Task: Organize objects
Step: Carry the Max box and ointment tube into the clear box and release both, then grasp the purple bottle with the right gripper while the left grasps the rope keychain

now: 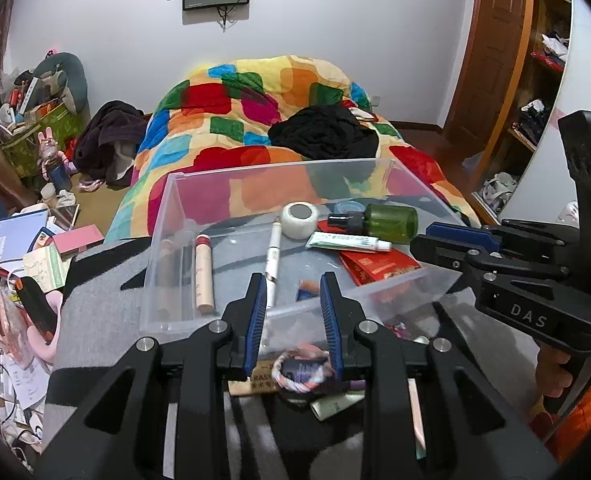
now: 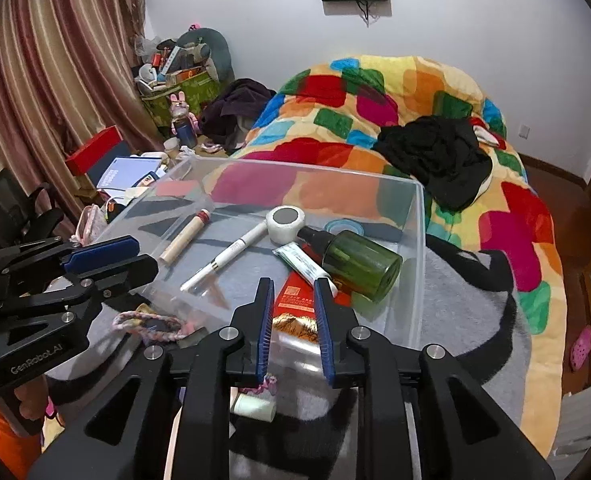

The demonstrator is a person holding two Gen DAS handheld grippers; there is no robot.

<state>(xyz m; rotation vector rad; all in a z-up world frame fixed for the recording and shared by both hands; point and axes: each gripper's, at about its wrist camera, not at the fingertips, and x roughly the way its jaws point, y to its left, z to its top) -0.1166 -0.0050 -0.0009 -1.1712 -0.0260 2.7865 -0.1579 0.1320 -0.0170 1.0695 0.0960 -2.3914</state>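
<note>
Just past the clear bin's point(image 1: 379, 288) near rim, both the left hand-held gripper point(image 1: 293, 292) and right hand-held gripper point(image 2: 293, 300) hover slightly spread, pinching nothing. Inside lie a green bottle point(image 2: 359, 258), tape roll point(image 2: 285, 220) and white pen point(image 2: 223, 258); its near-left floor stays bare. "DAS" and "GenRobot.AI" mark the tools.

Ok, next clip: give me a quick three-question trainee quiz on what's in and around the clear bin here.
1. True or false: the green bottle stands upright in the clear bin.
2. Which lies outside the bin, on the grey cloth near the left gripper? A) white tape roll B) braided cord loop C) white pen
3. What does the right gripper hold between its pads?

Key: 1. False, it lies on its side. 2. B. 3. Nothing; its jaws stand apart and empty over the bin's near edge.
</note>
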